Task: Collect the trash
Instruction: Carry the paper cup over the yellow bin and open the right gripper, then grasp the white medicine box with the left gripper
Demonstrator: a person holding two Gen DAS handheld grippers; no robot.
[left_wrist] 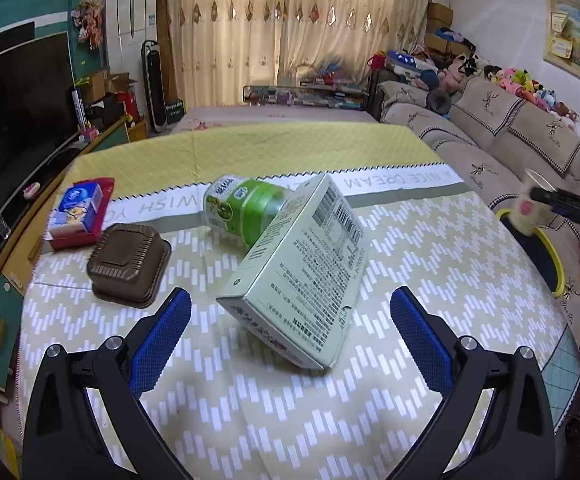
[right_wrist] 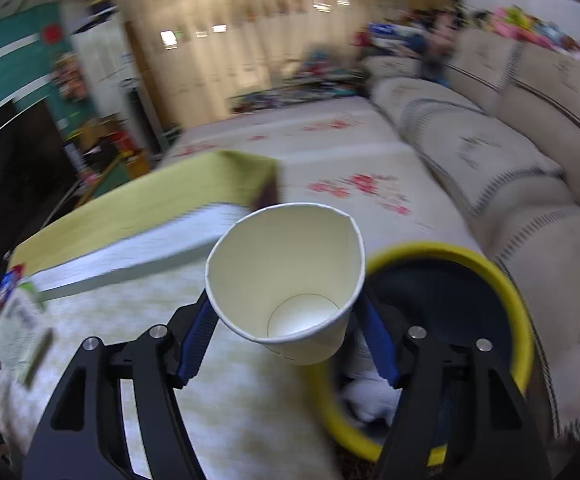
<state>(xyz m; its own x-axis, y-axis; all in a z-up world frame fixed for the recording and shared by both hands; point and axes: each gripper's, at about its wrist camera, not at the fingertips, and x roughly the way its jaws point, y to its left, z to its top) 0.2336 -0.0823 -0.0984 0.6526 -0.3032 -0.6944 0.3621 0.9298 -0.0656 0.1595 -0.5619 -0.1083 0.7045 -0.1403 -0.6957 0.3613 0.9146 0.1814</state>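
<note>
Left-wrist view is showing the left gripper (left_wrist: 290, 312) hanging over a table (left_wrist: 429, 264) with its jaws spread wide — the blue pads (left_wrist: 162, 340) are touching nothing. Between and just beyond them a pale green box (left_wrist: 301, 276) is lying tilted, its far end propped on a green can (left_wrist: 246, 208) that is lying on its side. Left of the box a brown square lid (left_wrist: 130, 264) is sitting flat on the cloth, and behind it a red-and-blue packet (left_wrist: 80, 212) is resting near the table's left edge. At the far right of this view the right gripper (left_wrist: 545, 200) is holding a paper cup (left_wrist: 529, 208) above the rim of a yellow bin (left_wrist: 553, 260) that is standing beside the table, next to a sofa (left_wrist: 489, 128).

Right-wrist view is blurred across the room, but the cup (right_wrist: 286, 284) is sharp: it is sitting between the right gripper's (right_wrist: 286, 336) fingers (right_wrist: 196, 336), mouth tilted toward the camera, its rim squeezed to a slight point on the upper right. The pads are pressing on its lower wall from both sides, so the jaws are pinching the cup. It is hanging off the table's edge, partly over the bin (right_wrist: 521, 312) — the dark inside is holding something white and crumpled, too blurred to name. At the left edge the box (right_wrist: 18, 328) is showing as a smear.
</note>
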